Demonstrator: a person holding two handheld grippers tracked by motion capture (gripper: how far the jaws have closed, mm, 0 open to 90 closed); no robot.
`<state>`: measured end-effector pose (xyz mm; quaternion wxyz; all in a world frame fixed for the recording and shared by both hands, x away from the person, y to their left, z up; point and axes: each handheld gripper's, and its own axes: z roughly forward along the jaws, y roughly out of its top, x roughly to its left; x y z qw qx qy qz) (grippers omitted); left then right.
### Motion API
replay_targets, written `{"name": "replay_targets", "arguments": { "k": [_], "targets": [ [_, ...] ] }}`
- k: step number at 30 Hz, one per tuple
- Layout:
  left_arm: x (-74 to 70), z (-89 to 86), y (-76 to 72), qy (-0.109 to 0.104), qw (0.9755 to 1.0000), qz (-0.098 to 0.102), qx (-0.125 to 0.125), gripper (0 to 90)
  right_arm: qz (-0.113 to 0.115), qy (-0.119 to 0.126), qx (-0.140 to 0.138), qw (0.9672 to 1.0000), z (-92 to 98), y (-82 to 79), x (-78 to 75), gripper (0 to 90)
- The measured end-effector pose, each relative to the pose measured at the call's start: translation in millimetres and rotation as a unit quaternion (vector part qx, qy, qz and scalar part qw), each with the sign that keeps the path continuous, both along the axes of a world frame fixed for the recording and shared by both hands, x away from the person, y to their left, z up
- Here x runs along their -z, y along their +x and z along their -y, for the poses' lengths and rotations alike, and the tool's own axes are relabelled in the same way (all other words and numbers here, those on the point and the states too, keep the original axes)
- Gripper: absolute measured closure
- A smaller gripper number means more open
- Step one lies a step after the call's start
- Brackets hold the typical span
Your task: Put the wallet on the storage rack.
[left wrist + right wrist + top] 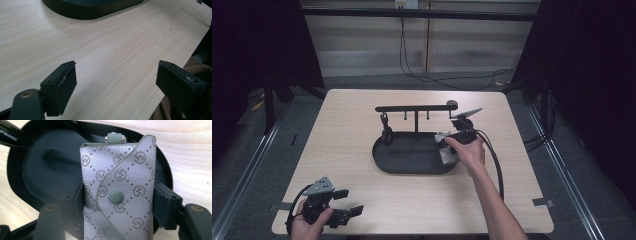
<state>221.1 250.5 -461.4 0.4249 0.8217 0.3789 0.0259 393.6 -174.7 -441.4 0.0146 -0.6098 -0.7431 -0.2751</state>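
Risk lies in the grip: right tool (pixel 118 202) clamps a small grey monogrammed fabric pouch (pixel 118 182) over the black oval tray (pixel 384 162) beneath the hook stand (pixel 414 108); slippery fabric could slide out. Left tool (pixel 116 82) rests wide open near the worktop (pixel 362 107) edge.

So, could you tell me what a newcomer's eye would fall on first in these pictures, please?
Most striking is the grey patterned pouch with a round snap, clamped between the jaws of the right tool over the right end of the black oval tray. Behind it a black hanging rack rises from the tray. The left tool rests open at the table's near left corner.
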Motion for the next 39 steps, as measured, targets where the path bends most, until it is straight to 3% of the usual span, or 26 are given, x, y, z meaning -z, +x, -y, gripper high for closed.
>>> {"name": "replay_targets", "arguments": {
  "k": [5, 12, 24, 33, 39],
  "targets": [
    [-0.2, 0.8, -0.3, 0.006, 1.0000, 0.002, 0.002, 16.6, 0.001, 0.018, 0.010, 0.9998, -2.1, 2.7, 3.6, 34.1],
    [-0.2, 0.4, -0.2, 0.004, 1.0000, 0.001, 0.002, 16.6, -0.005, 0.023, 0.009, 0.9997, -6.6, 5.6, 14.0, 34.1],
    [-0.8, -1.2, -0.3, -0.001, 1.0000, 0.001, 0.002, 16.6, -0.007, 0.005, 0.007, 0.9999, -8.1, 10.2, 29.3, 32.0],
    [-0.5, -0.7, 0.4, 0.000, 1.0000, -0.001, 0.005, 16.5, -0.003, -0.005, -0.001, 1.0000, -11.9, 10.1, 31.9, 29.2],
    [-0.2, 0.1, 0.5, 0.002, 1.0000, -0.003, 0.006, 16.5, 0.011, -0.014, -0.008, 0.9998, -10.9, 7.6, 27.4, 27.9]
  ]
}}
